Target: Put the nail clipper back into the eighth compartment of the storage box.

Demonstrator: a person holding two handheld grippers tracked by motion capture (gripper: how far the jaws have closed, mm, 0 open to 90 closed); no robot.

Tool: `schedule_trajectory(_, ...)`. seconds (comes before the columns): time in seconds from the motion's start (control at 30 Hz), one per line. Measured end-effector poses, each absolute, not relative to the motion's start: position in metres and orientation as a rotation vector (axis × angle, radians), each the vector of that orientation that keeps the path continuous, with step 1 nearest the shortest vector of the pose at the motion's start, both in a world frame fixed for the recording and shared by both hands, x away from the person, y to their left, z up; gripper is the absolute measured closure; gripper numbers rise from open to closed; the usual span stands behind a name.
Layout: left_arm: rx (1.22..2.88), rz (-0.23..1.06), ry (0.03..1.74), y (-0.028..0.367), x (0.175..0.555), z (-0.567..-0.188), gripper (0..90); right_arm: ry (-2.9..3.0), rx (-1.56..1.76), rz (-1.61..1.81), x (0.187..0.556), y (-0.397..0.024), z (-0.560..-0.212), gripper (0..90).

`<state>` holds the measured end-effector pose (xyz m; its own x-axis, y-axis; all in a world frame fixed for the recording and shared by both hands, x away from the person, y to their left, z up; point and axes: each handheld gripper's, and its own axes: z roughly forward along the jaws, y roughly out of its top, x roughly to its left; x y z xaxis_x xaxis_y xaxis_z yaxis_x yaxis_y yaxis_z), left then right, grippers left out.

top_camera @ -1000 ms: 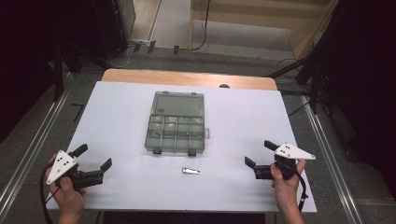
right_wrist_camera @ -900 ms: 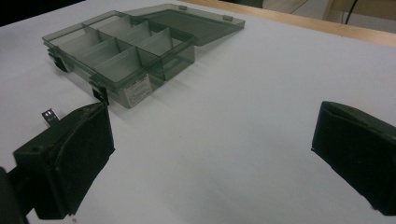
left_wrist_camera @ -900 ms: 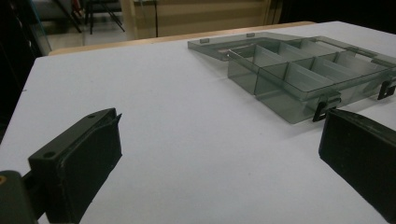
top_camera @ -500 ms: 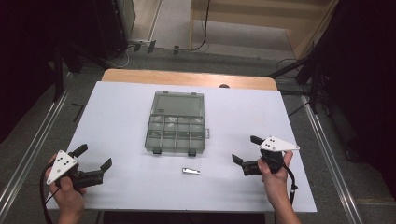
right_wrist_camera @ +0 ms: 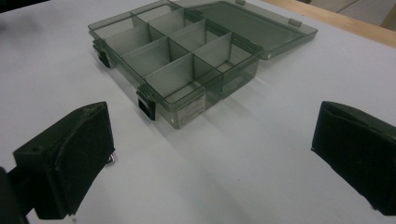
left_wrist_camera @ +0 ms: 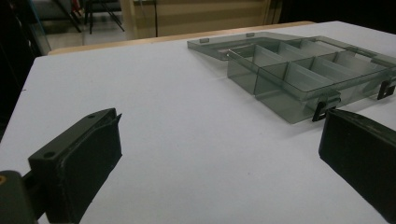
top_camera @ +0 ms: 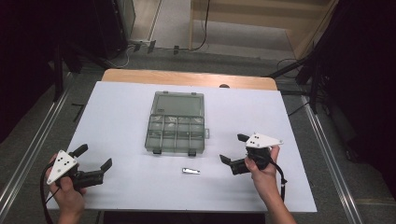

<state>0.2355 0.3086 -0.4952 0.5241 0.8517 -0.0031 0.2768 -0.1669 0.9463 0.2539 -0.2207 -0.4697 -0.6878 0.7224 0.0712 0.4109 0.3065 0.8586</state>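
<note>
A smoky clear compartment box lies open mid-table, its lid flat behind it and its several compartments looking empty. In front of it lies a small flat metal piece. My left gripper rests open at the near left, well away from the box, with nothing between its jaws. My right gripper is open to the right of the metal piece, facing the box's latch side. There is nothing between its jaws either.
The white table sheet ends in a bare wooden strip at the far edge. Metal rails run along both sides, with dark floor and cables beyond. Open sheet lies on both sides of the box.
My right gripper has moved left, toward the metal piece and the box's front corner. The left gripper and the box have stayed where they were.
</note>
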Motion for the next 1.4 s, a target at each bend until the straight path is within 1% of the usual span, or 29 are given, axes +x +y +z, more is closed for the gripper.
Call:
schedule_trajectory(1.1, 1.719, 0.682, 0.950, 0.307, 0.236, -0.495, 0.0, 2.451, 0.832, 1.279, 0.268, -0.171, -0.469, 0.0)
schedule_trajectory(1.27, 1.718, 0.683, 0.948, 0.307, 0.236, -0.495, 0.0, 2.469, 0.815, 1.275, 0.268, -0.166, -0.469, 1.0)
schedule_trajectory(1.4, 1.717, 0.682, 0.948, 0.307, 0.236, -0.495, 0.0, 2.496, 0.782, 1.272, 0.268, -0.162, -0.470, 4.4)
